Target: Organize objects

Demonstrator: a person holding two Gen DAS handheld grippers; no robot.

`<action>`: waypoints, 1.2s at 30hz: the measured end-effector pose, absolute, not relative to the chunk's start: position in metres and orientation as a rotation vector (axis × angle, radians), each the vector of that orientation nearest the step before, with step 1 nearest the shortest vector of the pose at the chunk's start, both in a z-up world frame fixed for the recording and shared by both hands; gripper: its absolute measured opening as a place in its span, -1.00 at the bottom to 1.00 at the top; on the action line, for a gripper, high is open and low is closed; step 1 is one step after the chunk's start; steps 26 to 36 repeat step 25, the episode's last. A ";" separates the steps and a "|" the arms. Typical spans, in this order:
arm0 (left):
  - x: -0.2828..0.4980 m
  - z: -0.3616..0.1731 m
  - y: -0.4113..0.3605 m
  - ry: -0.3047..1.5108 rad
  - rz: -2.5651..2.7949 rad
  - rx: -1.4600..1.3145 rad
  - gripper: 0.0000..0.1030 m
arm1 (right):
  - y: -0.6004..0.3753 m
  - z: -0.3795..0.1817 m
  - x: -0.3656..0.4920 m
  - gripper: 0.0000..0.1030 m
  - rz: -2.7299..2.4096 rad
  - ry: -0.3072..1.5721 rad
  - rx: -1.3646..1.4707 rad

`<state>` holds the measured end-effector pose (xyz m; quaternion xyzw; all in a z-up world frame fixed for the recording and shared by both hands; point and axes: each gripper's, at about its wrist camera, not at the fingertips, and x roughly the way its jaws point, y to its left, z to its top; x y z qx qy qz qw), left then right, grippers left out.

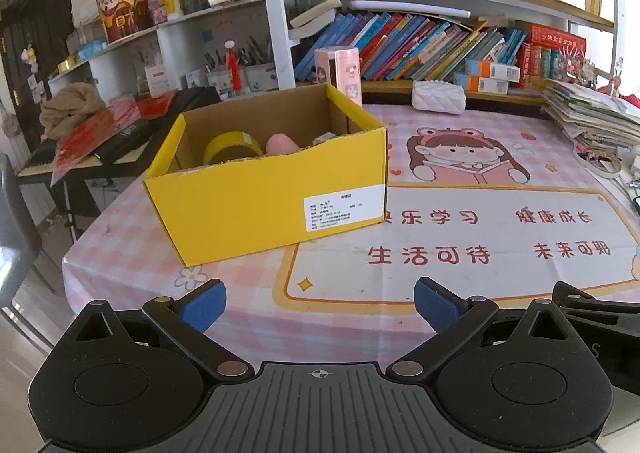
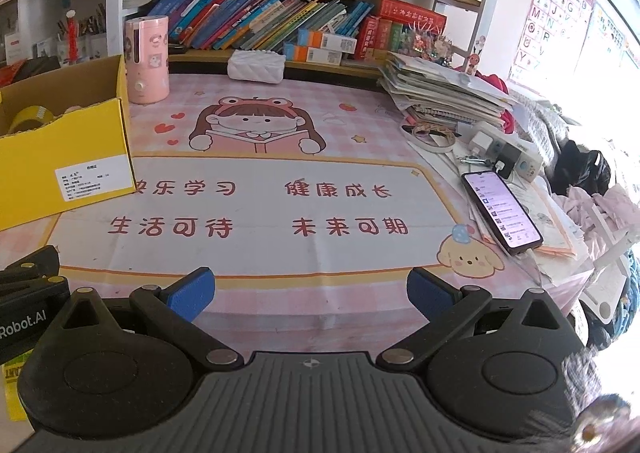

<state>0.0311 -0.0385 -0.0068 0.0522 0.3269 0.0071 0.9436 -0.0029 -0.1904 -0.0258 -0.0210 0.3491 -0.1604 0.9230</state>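
Observation:
A yellow cardboard box (image 1: 264, 205) stands open on the left part of the pink desk mat (image 1: 480, 221). Inside it I see a roll of yellow tape (image 1: 230, 147), a pink soft object (image 1: 282, 144) and a small grey item (image 1: 324, 138). My left gripper (image 1: 320, 305) hangs open near the desk's front edge, short of the box, with nothing between its blue pads. In the right wrist view the same box (image 2: 64, 161) sits at the left and the tape roll (image 2: 30, 117) shows inside. My right gripper (image 2: 311, 293) is open and empty over the mat's front.
A pink cylindrical container (image 2: 147, 61) stands behind the box, a white quilted pouch (image 2: 256, 67) by the bookshelf. At the right lie a pile of papers (image 2: 444, 89), a power strip (image 2: 504, 151), a tape ring (image 2: 430, 137) and a lit phone (image 2: 502, 211). Left of the desk is a cluttered side table (image 1: 100, 137).

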 end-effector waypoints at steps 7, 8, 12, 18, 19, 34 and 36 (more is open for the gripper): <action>0.032 -0.007 -0.037 0.668 0.015 0.102 0.96 | -0.188 -0.025 -0.002 1.00 -0.339 0.711 -0.050; 0.032 -0.007 -0.037 0.668 0.015 0.102 0.96 | -0.187 -0.025 -0.002 1.00 -0.340 0.712 -0.050; 0.032 -0.008 -0.037 0.672 0.011 0.098 0.96 | -0.187 -0.025 -0.002 1.00 -0.342 0.712 -0.051; 0.033 -0.009 -0.035 0.678 0.009 0.094 0.96 | -0.187 -0.025 -0.002 1.00 -0.343 0.712 -0.052; 0.033 -0.009 -0.035 0.677 0.009 0.093 0.96 | -0.187 -0.025 -0.002 1.00 -0.343 0.712 -0.052; 0.034 -0.009 -0.034 0.681 0.011 0.093 0.96 | -0.186 -0.027 -0.003 1.00 -0.340 0.711 -0.056; 0.034 -0.009 -0.034 0.681 0.011 0.093 0.96 | -0.186 -0.027 -0.003 1.00 -0.340 0.711 -0.056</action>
